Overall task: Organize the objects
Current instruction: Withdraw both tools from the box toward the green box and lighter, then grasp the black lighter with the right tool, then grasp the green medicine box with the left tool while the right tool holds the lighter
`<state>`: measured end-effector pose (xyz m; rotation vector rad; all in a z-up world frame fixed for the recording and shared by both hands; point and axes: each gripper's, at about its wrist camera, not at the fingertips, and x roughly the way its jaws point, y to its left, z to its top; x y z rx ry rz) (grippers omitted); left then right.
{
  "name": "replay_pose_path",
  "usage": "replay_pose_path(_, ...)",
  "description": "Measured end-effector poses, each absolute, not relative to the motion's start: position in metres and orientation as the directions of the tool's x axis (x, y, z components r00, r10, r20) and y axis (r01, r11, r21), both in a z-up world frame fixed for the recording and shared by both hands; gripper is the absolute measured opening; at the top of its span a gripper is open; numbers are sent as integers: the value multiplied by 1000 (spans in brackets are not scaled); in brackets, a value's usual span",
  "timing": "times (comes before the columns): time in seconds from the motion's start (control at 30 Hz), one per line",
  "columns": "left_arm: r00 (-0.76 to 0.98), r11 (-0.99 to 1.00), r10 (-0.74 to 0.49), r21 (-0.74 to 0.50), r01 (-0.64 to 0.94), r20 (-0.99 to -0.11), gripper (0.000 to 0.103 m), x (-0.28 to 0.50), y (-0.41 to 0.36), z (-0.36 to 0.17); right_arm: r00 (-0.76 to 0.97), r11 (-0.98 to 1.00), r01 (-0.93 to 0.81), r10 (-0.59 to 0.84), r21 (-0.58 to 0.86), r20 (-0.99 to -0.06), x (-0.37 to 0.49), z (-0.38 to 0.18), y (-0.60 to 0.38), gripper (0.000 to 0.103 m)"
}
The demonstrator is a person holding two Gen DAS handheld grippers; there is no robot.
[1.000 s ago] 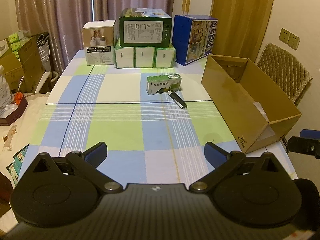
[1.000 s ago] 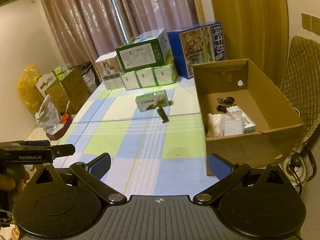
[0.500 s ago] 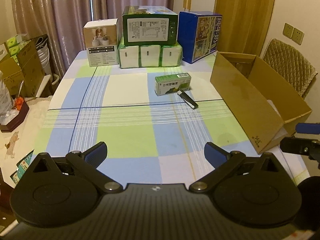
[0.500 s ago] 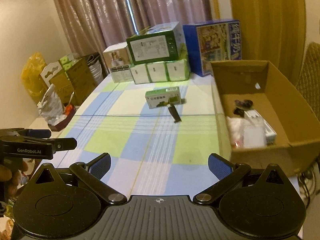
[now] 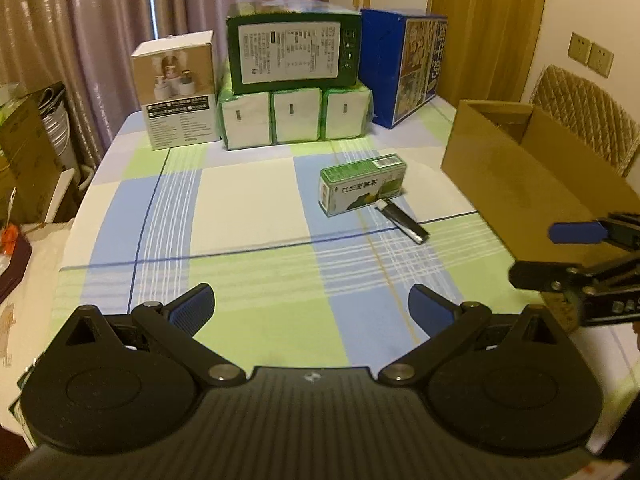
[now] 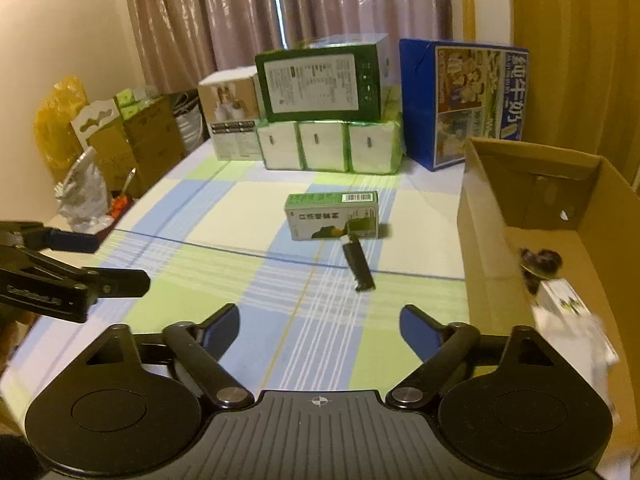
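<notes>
Checkered surface [image 5: 248, 208]: green carton [image 5: 362, 189] touching black lighter [image 5: 402, 224], beside cardboard box [image 6: 492, 240]; left claw [image 5: 310, 306] and right claw [image 6: 320, 322] both spread, empty.

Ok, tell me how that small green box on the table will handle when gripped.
The green box looks like thin printed carton, so probably light and crushable under a hard squeeze. Its flat faces should grip well. The black stick touches its front, so lifting may nudge that.

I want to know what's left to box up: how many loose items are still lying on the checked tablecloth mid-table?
2: a small green box at mid-table, and a black tube touching its front right corner, angled toward the cardboard box.
</notes>
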<state>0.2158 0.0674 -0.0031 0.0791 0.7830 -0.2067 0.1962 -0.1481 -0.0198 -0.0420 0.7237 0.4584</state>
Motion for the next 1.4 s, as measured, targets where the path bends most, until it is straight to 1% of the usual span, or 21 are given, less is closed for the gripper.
replay_pose_path(0.17, 684, 966, -174, 11, 257, -708, 101, 252, 67, -21, 645, 895, -439, 380, 85, -663, 236, -52, -136, 67)
replay_pose_path(0.3, 682, 962, -194, -1, 272, -706, 101, 277, 68, -35, 644, 899, -429, 369, 83, -670, 268, -74, -132, 60)
replay_pose_path(0.47, 676, 956, -214, -10, 293, -705, 101, 300, 67, -52, 652, 906, -417, 356, 75, -669, 298, -92, -130, 48)
replay_pose_path(0.6, 667, 949, -223, -3, 315, -711, 101, 313, 64, -62, 653, 900, -433, 351, 50, -671, 312, -105, -125, 45)
replay_pose_path(0.97, 666, 939, -241, 5, 344, -706, 101, 339, 55, -76, 664, 893, -449, 340, 8, -666, 336, -126, -111, 30)
replay_pose_path(1.1, 665, 933, -244, 14, 358, -706, 101, 344, 51, -79, 671, 890, -455, 343, 0, -658, 339, -128, -107, 29)
replay_pose_path(1.13, 664, 932, -246, 16, 362, -706, 101, 345, 50, -80, 672, 891, -454, 343, 1, -657, 340, -128, -107, 27)
replay_pose_path(1.2, 664, 930, -243, 24, 366, -707, 101, 347, 48, -81, 679, 894, -448, 333, -10, -655, 340, -128, -108, 19)
replay_pose_path(1.4, 669, 916, -257, 45, 399, -698, 99, 359, 38, -84, 680, 913, -408, 316, 17, -662, 340, -124, -118, 19)
